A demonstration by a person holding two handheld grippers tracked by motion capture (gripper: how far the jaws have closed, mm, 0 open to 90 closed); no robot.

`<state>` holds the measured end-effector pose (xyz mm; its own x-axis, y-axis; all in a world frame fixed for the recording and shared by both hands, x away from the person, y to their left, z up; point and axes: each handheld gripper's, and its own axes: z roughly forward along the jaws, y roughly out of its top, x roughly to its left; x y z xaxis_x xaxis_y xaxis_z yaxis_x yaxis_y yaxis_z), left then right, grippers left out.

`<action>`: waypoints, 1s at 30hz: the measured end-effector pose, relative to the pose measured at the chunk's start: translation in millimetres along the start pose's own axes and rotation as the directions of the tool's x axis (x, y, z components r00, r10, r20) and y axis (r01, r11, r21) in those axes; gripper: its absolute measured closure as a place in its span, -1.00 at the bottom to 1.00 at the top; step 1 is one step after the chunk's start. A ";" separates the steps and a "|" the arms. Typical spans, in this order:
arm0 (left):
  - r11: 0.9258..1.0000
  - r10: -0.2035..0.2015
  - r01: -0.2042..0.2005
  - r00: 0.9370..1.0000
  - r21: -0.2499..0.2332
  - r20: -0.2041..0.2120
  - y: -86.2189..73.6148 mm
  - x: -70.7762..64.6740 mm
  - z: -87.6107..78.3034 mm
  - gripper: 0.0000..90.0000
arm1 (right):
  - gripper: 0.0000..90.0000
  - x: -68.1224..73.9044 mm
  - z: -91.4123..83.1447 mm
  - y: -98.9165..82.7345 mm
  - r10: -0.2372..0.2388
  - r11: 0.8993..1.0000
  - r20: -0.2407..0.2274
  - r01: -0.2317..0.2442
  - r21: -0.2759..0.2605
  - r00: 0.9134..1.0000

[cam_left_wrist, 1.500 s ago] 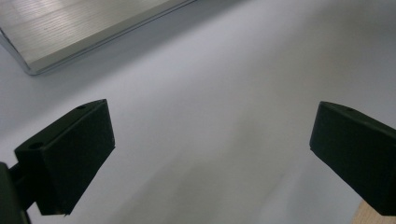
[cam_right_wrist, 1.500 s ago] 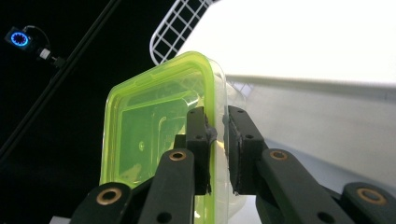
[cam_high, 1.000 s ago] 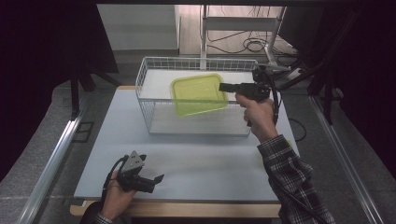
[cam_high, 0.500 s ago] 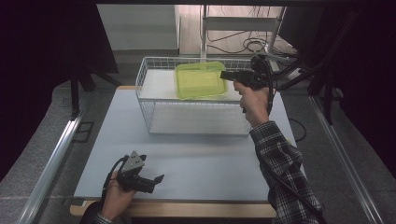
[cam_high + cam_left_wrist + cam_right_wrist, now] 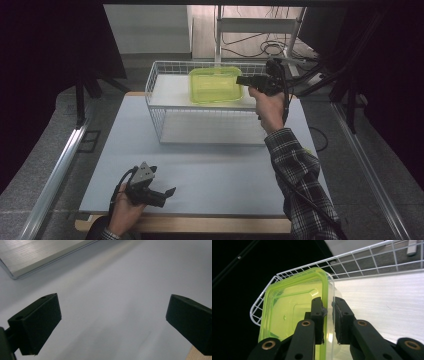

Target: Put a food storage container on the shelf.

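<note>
Your right gripper [image 5: 239, 80] is clamped on the rim of the box [image 5: 215, 85], which you have carried to the far end of the basket [image 5: 155, 112]; lowering comes next. Your left gripper [image 5: 170, 192] rests released on the table [image 5: 225, 175].

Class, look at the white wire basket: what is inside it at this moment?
Inside the white wire basket, a yellow-green lidded container is held by the right hand-held gripper, clamped on its edge. Beneath it is a pale liner. Whatever the container covers cannot be seen.
</note>
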<state>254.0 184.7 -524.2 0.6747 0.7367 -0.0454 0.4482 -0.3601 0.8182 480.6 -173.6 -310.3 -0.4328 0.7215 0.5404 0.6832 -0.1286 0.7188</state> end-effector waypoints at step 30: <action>1.000 0.009 -0.009 1.000 0.010 0.003 -0.1 -0.6 0.7 -1.00 | 0.31 -1.6 11.9 -2.3 -0.120 0.993 0.129 0.117 0.029 0.984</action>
<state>254.0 183.9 -524.7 0.6803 0.7319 -0.0394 0.4479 -0.3726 0.8127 486.7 -166.3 -318.1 -0.4322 0.8131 0.3900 0.6449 -0.0236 0.7639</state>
